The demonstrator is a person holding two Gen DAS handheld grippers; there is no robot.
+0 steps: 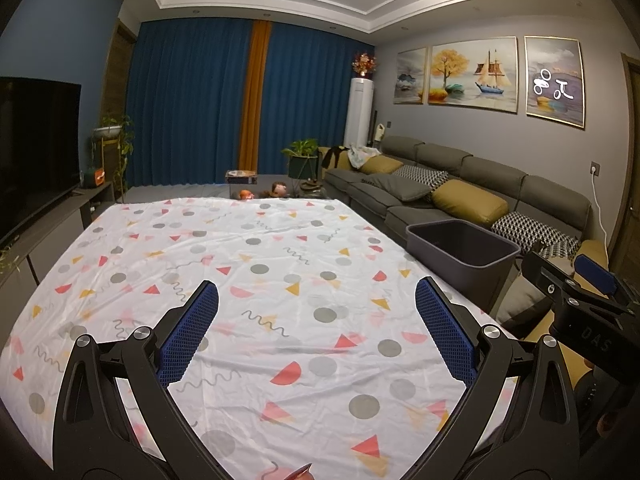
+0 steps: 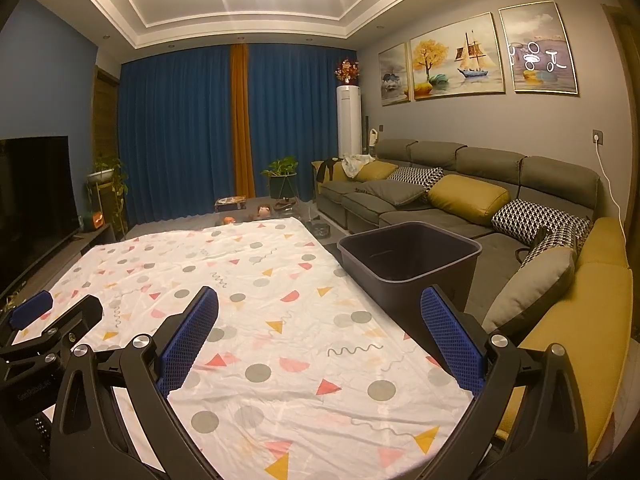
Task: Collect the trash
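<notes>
We are holding the left gripper and right gripper with fingers spread and empty over the patterned bench cloth, seeing no trash there, so we are judging it best to scan before reaching, with the bin standing off its right edge

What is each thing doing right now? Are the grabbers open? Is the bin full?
left gripper: open, holding nothing.
right gripper: open, holding nothing.
bin: upright beside the table, no lid, nothing visible inside.
tablecloth: spread flat, slightly wrinkled.
curtains: drawn shut.
TV: screen dark.
</notes>
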